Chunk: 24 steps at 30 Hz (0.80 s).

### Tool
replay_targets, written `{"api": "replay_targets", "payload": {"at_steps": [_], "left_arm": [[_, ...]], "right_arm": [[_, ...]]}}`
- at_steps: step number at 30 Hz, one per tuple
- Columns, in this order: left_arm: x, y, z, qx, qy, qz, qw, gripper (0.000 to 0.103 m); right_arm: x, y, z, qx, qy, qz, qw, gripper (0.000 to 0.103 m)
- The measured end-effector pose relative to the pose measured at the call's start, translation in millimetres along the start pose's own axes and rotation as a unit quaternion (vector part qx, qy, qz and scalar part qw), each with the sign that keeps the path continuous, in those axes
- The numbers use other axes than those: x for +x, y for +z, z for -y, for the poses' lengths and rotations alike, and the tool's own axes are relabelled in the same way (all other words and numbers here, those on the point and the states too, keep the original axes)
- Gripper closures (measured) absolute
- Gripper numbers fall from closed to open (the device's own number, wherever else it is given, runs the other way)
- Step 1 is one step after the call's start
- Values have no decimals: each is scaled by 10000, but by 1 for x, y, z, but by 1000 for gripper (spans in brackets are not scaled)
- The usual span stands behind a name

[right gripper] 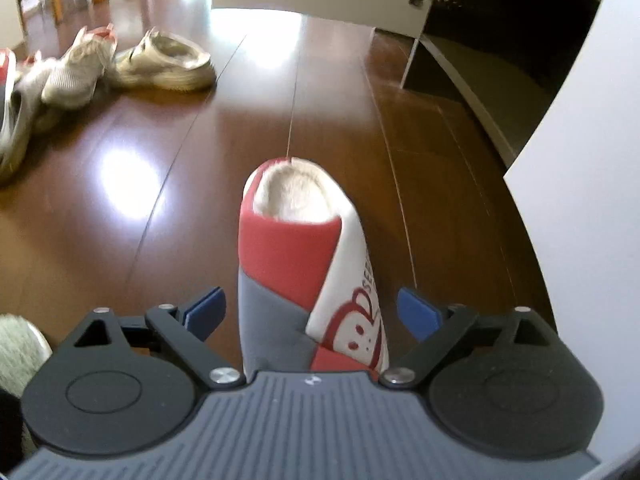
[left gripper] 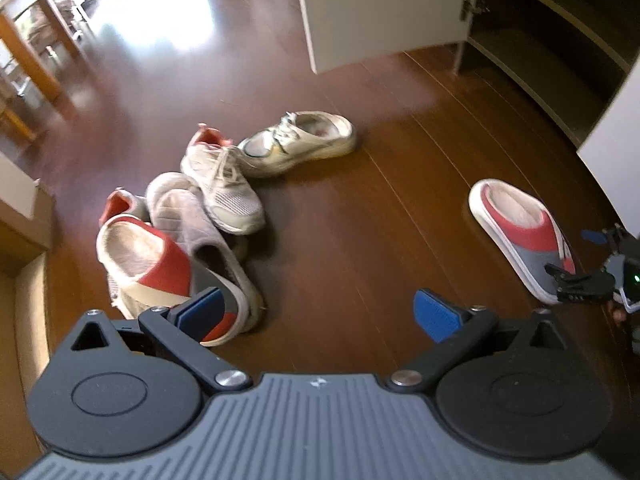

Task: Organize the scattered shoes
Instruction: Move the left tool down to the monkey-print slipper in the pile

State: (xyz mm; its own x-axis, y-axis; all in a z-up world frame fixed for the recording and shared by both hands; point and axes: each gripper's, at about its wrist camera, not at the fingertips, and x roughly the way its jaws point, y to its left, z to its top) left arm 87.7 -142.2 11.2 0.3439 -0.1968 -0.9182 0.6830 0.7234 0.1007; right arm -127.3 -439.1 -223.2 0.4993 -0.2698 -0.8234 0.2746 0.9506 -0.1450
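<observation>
Two hand-held grippers: the left hand-held gripper (left gripper: 318, 312) is spread wide with nothing between its blue pads; the right hand-held gripper (right gripper: 312, 314) is spread too, one pad on each side of a slipper, neither pad touching it.
Lone slipper: the red, grey and white slipper (right gripper: 308, 272) lies on the wooden floor (right gripper: 120, 220) apart from the rest, its toe between the right fingers and its heel opening pointing away; the left wrist view shows it (left gripper: 520, 236) at right with the right hand-held gripper (left gripper: 592, 264) at its toe.
Pile: the matching slipper (left gripper: 160, 272), a grey slipper (left gripper: 188, 224), a white sneaker with a red heel tab (left gripper: 224, 184) and a cream sneaker (left gripper: 300, 140) lie overlapping at left; the left finger (left gripper: 200, 312) sits over the matching slipper's toe.
Open room: bare floor stretches wide between the pile and the lone slipper, and onward to the cabinet.
Edges: the white cabinet door (left gripper: 384, 12) stands open; dark shelves (left gripper: 560, 40) show inside, the bottom one low to the floor; a second white panel (right gripper: 580, 160) stands close on the right of the lone slipper.
Writing: a red monkey-face logo (right gripper: 360, 320) is printed on the white side panel; the red letters above it are too blurred to read.
</observation>
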Motion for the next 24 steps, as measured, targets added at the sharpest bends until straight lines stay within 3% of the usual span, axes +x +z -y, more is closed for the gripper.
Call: {"api": "replay_targets", "payload": {"at_steps": [4, 9, 12, 21, 24], "left_arm": [[9, -2, 2, 14, 37, -138, 9999, 1], [16, -6, -4, -17, 90, -220, 9997, 1], [22, -8, -9, -48, 112, -322, 9994, 1], [30, -14, -17, -32, 140, -439, 9989, 1], [34, -20, -24, 23, 118, -451, 9989, 1]], "right_arm": [[31, 7, -6, 1, 8, 9, 10000, 5], [52, 7, 5, 240, -235, -138, 9993, 22], [56, 11, 18, 521, -496, -202, 9972, 24], [57, 11, 39, 457, -784, -446, 9949, 23], [57, 11, 45, 397, -868, -539, 9940, 14]]}}
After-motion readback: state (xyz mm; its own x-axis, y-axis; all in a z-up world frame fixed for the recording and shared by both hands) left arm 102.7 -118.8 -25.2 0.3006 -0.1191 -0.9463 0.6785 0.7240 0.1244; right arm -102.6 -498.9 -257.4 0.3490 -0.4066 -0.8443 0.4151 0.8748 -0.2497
